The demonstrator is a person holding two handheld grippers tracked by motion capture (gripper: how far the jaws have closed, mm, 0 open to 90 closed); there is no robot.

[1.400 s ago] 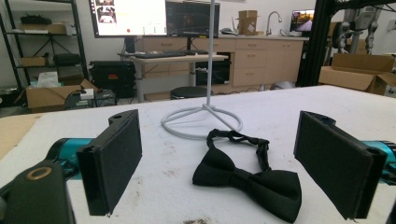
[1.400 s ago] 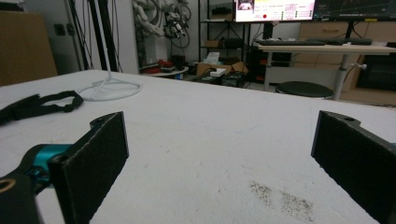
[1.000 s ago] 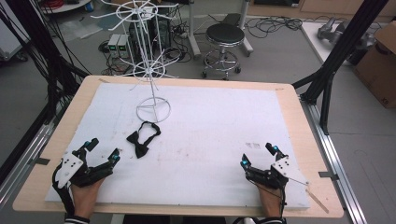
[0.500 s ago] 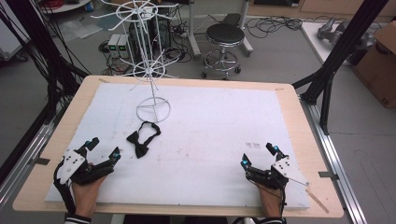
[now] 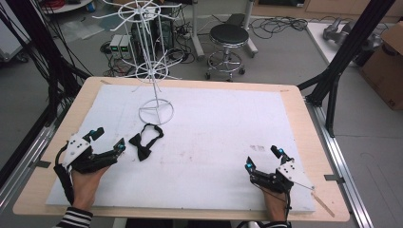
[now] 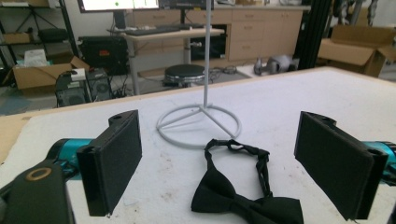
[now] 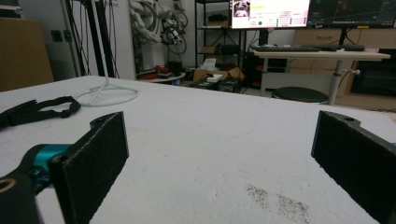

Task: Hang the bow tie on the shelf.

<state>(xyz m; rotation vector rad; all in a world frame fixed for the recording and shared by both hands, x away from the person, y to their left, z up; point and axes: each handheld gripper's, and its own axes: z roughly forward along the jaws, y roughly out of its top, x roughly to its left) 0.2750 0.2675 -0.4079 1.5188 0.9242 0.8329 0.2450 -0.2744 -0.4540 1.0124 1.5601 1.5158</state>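
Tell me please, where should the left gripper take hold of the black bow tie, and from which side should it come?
Probably at the centre knot of the bow tie, where the two wings narrow. It lies flat on the white mat, its strap looped toward the wire stand. The left gripper, jaws wide open, already faces it from the person's side, so come from there, low and slightly downward.

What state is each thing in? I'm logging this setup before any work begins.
Black fabric bow tie: flat on the white mat, strap looped, ungripped.
White wire display stand: upright, hooks bare.
Left tool: open, beside the bow tie.
Right tool: open, holding nothing.
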